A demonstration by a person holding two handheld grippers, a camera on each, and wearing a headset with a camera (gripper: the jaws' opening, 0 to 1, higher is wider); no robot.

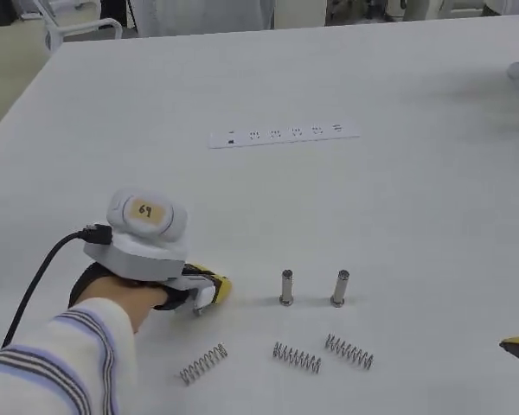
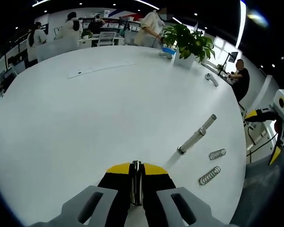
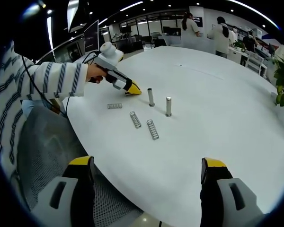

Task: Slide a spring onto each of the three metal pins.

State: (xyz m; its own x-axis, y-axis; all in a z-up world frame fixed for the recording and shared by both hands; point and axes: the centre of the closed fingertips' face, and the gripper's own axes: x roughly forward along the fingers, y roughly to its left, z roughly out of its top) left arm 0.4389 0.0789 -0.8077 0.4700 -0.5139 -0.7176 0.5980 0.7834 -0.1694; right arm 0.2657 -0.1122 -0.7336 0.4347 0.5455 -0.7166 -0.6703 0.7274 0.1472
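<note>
A metal pin (image 2: 136,187) is gripped by the left gripper (image 2: 136,166); two standing pins (image 1: 286,287) (image 1: 340,288) are seen on the table (image 1: 398,199).
In the left gripper view the gripped pin is seen pinched between closed jaws; in the head view this is hard to tell. In the right gripper view the right gripper (image 3: 146,163) is seen wide open, holding nothing, by the table edge. Three springs (image 1: 296,357) are laid flat just in front of the standing pins.

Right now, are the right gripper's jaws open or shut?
Open: the right gripper's jaws stand wide apart, gripping nothing.
</note>
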